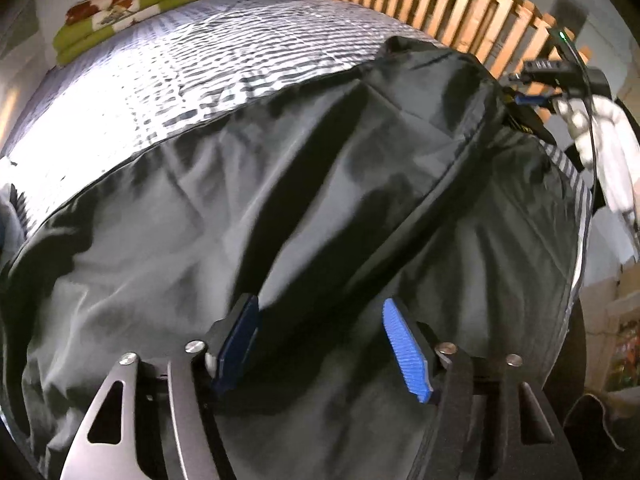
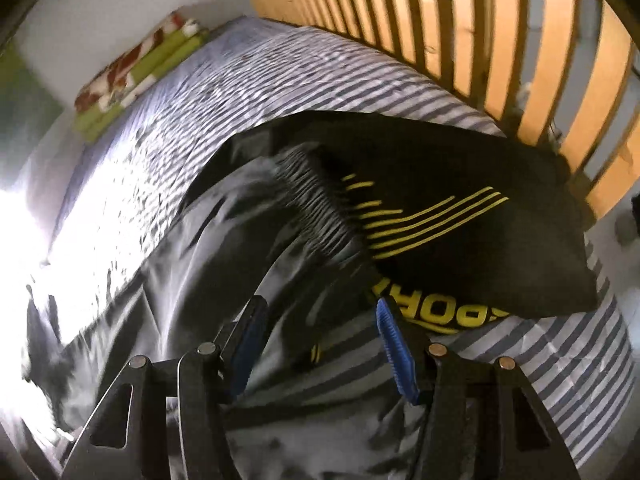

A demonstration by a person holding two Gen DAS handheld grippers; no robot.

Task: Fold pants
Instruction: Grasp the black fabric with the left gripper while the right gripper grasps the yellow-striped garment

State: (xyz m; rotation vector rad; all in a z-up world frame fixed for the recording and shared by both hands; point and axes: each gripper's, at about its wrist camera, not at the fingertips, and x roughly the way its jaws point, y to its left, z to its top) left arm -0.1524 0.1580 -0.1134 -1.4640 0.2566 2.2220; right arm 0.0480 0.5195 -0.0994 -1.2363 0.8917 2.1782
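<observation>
Pants spread on the bed, both grippers hanging released above them

The dark pants [image 1: 320, 200] lie across the striped bed [image 1: 180, 64]; the left gripper [image 1: 320, 340] and right gripper [image 2: 320, 344] have jaws apart, grasping nothing. Best pinch one edge cleanly, catching every layer. Blur hides the waistband, and the hems are cut off.

Left gripper [image 1: 318, 316]: tilted steeply down, blue pads apart, nothing pinched between them.
Right gripper [image 2: 318, 316]: tilted steeply down, jaws apart, nothing gripped.
Gloved hand [image 1: 600, 136]: far right, blurred.
</observation>
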